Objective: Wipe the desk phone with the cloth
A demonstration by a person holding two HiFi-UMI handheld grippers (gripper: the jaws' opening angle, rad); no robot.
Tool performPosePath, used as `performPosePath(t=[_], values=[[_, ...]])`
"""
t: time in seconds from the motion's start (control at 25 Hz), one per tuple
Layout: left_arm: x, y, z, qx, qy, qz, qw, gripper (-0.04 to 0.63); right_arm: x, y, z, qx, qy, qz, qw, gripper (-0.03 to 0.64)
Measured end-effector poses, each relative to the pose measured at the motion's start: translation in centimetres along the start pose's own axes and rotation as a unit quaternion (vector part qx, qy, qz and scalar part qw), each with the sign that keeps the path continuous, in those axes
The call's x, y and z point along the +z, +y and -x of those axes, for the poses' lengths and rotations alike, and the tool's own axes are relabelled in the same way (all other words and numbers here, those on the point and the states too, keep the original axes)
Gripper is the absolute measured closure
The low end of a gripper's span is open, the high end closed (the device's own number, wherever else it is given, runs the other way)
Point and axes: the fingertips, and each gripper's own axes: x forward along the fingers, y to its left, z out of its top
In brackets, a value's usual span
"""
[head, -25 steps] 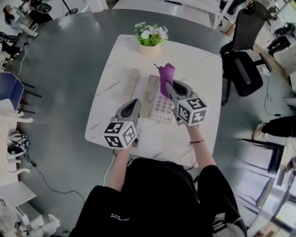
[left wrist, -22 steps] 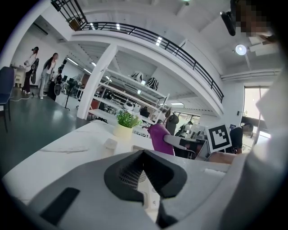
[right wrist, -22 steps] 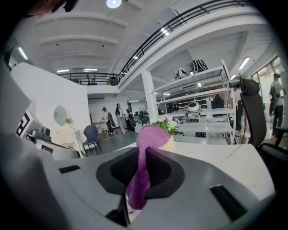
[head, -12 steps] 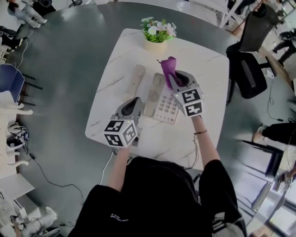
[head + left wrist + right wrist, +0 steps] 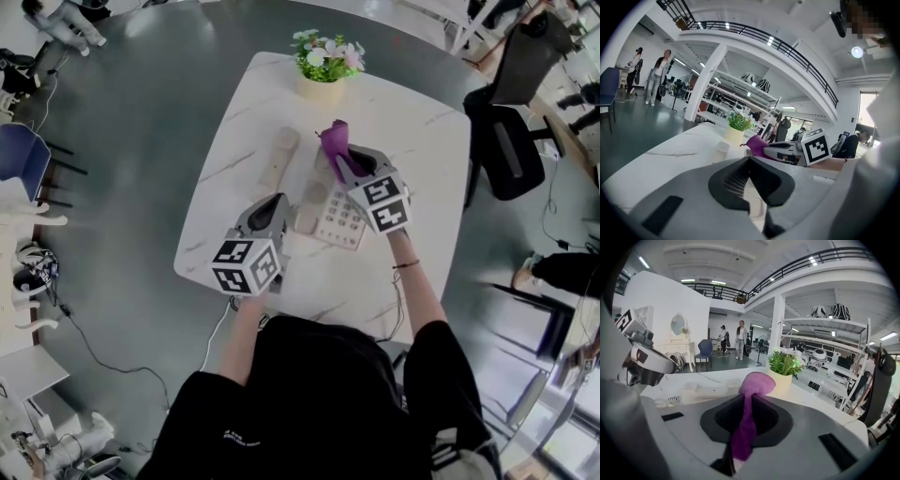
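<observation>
A cream desk phone (image 5: 336,223) lies on the white marble table (image 5: 412,141), and its handset (image 5: 279,155) rests on the table to its left. My right gripper (image 5: 349,167) is over the phone's far end, shut on a purple cloth (image 5: 335,140) that bunches up past its tips. In the right gripper view the cloth (image 5: 756,383) runs down between the jaws of the right gripper (image 5: 746,401). My left gripper (image 5: 274,204) sits at the phone's near left side, its jaws together. The left gripper (image 5: 749,159) points along the table toward the cloth (image 5: 757,145).
A potted plant (image 5: 325,64) stands at the table's far edge. The coiled phone cord (image 5: 670,401) lies near the handset (image 5: 696,389). A black office chair (image 5: 511,112) is off to the right. Grey floor surrounds the table, and people stand far off.
The right gripper and its cloth have shifted slightly over the phone's far end. The left gripper stays where it was. The head view has drifted a little.
</observation>
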Motion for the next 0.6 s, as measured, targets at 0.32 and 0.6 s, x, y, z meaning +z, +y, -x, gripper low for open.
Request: performPosePath(t=[0.32, 0.6], values=[[-0.2, -0.4, 0.3, -0.002, 0.001, 0.001, 1.0000, 0.597, -0.5, 1.3, -0.1, 0.029, 0.011, -0.004, 1.000, 0.583], [-0.3, -0.4, 0.7, 0.001, -0.001, 0.002, 1.0000, 0.597, -1.0, 2.3, -0.1, 0.046, 0.017, 0.002, 0.999, 0.583]])
